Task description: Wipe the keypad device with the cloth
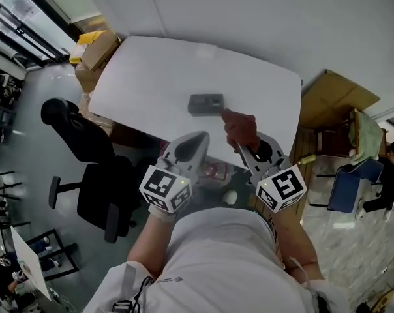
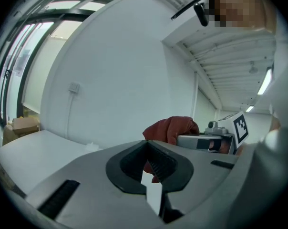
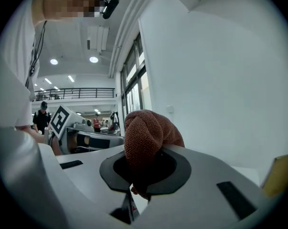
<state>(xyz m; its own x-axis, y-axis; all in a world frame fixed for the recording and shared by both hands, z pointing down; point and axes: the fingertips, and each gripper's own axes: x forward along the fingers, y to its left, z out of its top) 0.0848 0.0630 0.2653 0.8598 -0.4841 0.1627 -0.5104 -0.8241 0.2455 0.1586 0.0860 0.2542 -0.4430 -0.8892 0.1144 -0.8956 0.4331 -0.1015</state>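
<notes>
Dark grey keypad device (image 1: 205, 104) lies flat near the middle of the white surface (image 1: 145, 70), and neither pair of tongs touches it. In the head view, the rust-red cloth (image 1: 239, 128) shows just beside its right end, bunched into a wad and clamped in the right tongs (image 1: 248, 150). The left tongs (image 1: 198, 139) are closed with nothing between them and sit beside the right pair, on the person's side of the device. A black office chair (image 1: 92, 175) stands by the surface's left edge.
</notes>
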